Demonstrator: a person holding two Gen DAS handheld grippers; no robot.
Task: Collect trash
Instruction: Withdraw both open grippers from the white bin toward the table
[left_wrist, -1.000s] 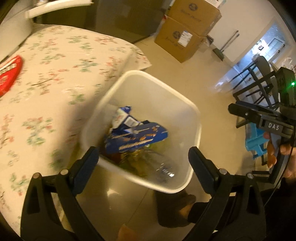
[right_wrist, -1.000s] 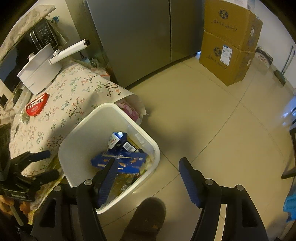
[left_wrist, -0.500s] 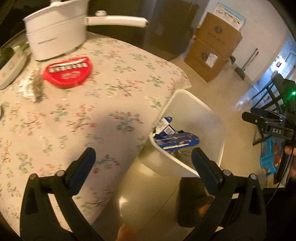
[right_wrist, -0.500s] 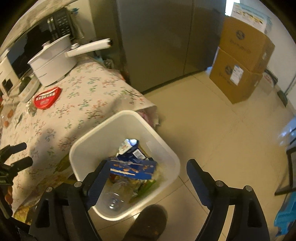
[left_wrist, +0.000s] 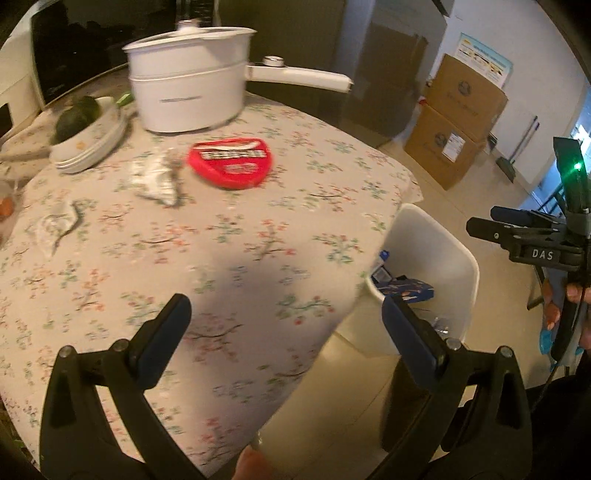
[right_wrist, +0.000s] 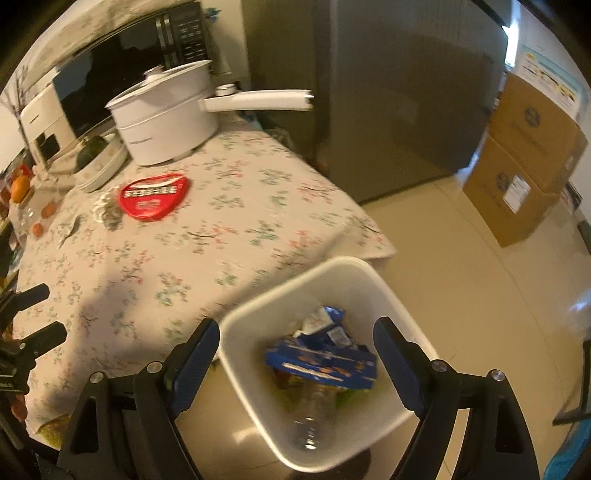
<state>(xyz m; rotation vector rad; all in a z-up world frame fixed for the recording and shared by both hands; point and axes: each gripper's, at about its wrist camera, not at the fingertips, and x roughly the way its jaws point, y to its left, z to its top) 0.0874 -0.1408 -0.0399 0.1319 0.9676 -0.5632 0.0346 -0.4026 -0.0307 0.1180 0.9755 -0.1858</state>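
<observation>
Both views are dim and warm-toned, with a yellowish cast over the bench (left_wrist: 258, 192) and the floor (right_wrist: 461, 280). The brightest light comes from a doorway at the far right edge of the left wrist view, and the floor shows a pale sheen. A broad soft shadow lies across the near part of the floral cloth. Motion blur smears the cloth's pattern, the white pot (left_wrist: 188, 96) and the trash in the white bin (right_wrist: 369, 273). Fisheye distortion bends the edges, with black vignetted corners. A green indicator light (left_wrist: 577, 167) flares.
</observation>
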